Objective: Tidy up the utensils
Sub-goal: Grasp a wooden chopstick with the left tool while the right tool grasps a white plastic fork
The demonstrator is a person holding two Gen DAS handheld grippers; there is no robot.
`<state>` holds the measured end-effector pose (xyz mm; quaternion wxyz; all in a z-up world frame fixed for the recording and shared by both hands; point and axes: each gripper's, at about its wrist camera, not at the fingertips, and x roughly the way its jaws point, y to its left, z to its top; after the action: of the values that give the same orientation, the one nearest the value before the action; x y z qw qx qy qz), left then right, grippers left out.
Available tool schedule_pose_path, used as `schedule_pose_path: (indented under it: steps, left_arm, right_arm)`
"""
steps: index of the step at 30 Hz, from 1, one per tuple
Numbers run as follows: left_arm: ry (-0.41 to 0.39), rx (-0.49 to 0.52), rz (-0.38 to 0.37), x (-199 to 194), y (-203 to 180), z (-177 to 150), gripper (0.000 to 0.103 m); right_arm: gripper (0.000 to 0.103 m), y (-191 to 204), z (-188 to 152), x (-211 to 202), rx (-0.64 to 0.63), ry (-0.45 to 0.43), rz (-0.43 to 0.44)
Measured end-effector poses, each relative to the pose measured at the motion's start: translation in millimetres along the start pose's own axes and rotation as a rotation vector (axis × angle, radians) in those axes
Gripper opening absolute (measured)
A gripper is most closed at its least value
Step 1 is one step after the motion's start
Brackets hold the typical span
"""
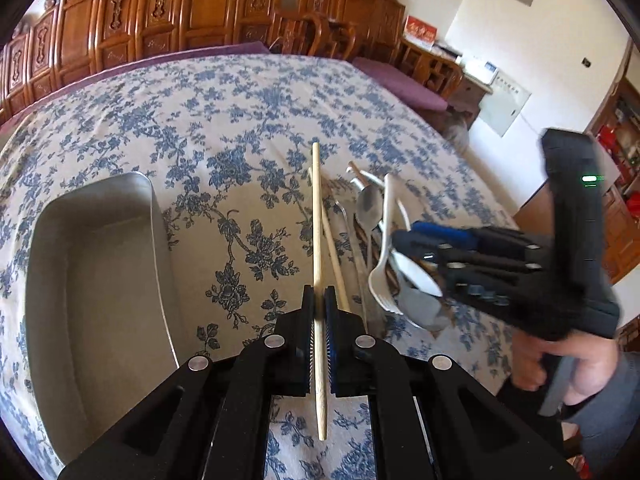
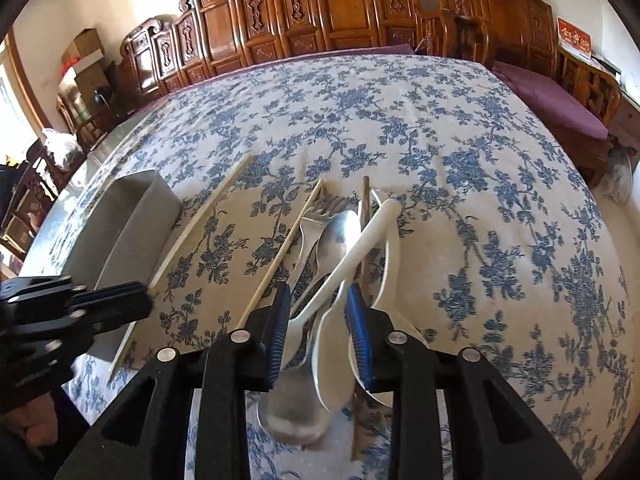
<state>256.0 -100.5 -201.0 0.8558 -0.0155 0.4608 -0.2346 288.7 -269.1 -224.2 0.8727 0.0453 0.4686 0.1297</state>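
My left gripper [image 1: 319, 300] is shut on a pale wooden chopstick [image 1: 317, 220], holding it just right of the metal tray [image 1: 96, 264]. A second chopstick [image 1: 335, 256] lies on the cloth beside it. My right gripper [image 2: 318, 300] is open, its jaws straddling a pile of utensils: a white plastic fork [image 2: 352, 252], a metal fork [image 2: 310, 228], metal spoons [image 2: 340, 228] and a white plastic spoon [image 2: 390, 280]. The pile also shows in the left wrist view [image 1: 372, 208], with the right gripper [image 1: 404, 240] over it. The tray [image 2: 132, 220] appears in the right wrist view too.
The table has a blue floral cloth [image 1: 240, 120]. Carved wooden chairs [image 1: 160, 12] line its far side, with a purple cushioned bench [image 2: 552, 100] at the right. The left gripper [image 2: 144, 300] shows at the left of the right wrist view.
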Motion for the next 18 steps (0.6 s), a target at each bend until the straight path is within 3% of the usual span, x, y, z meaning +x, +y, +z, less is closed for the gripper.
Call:
schedule_pose_path:
  steps: [10,18]
  left_arm:
    - [-0.053,0.007,-0.037,-27,-1,2,0.004]
    - [-0.081,0.003,-0.022,-42,2,2,0.004]
  right_arm:
    - [0.024,-17,10,28,0.133,0.059,-0.013]
    - [0.014,-19,11,20,0.172,0.036,0.028]
